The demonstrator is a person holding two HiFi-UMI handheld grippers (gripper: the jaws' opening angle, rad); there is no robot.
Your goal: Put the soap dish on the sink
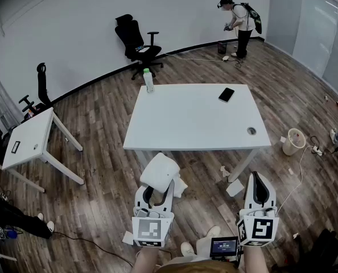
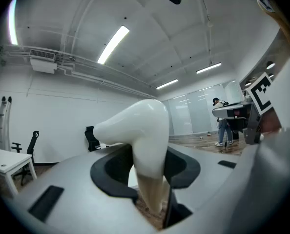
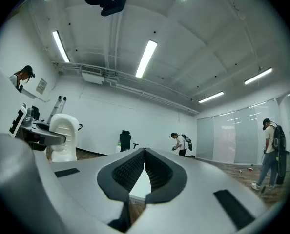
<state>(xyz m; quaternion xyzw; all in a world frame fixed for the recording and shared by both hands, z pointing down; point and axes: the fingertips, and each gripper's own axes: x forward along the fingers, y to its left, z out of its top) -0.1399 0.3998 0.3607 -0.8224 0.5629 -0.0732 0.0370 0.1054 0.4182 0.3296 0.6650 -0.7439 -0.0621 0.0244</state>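
The soap dish (image 1: 159,173) is a smooth white curved piece, held up edge-on in front of the white table's (image 1: 192,118) near edge. My left gripper (image 1: 156,190) is shut on it, a dark pad on each side of its lower part. Close up in the left gripper view, the soap dish (image 2: 140,135) fills the gap of the left gripper (image 2: 147,175). My right gripper (image 1: 259,179) hovers level at the right, apart from the dish. Its jaws (image 3: 144,167) are shut together with nothing between them. From there the soap dish (image 3: 63,135) shows at the left.
On the table stand a clear bottle with a green cap (image 1: 148,80) at the far left and a black phone (image 1: 226,94) at the far right. A small white table (image 1: 29,138), a black office chair (image 1: 136,44), a white bucket (image 1: 295,141), paper scraps (image 1: 234,186) and a standing person (image 1: 240,21) surround it.
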